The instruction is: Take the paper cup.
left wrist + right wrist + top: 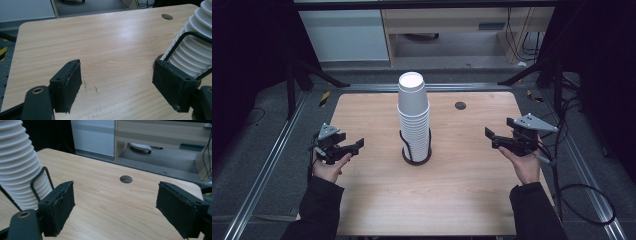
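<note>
— Where's the stack of cups [414, 117] relative to the two claws?

— Right between them, standing upright in a black wire holder [416, 150] near the middle of the wooden table [462, 195]. The left claw [353, 148] is off to one side of it, the right claw [490, 138] off to the other, and both are well apart from the stack.

— Are the claws holding anything?

— No. Both are spread wide with bare tabletop between the jaws. In the left gripper view the stack of cups [197, 47] sits just beyond its right-hand jaw, with a wire of the holder [180, 42] crossing in front of the cups. In the right gripper view the stack [21, 162] rises past its left-hand jaw, again with the holder's wire [40, 180] beside it.

— Anything else near the claws?

— A small round hole [460, 105] in the table, past the stack and on the right claw's side. The right gripper view shows it [126, 179] ahead, between the jaws.

— And the hands?

— Each grips its claw from underneath, dark sleeves coming in from the near edge.
</note>
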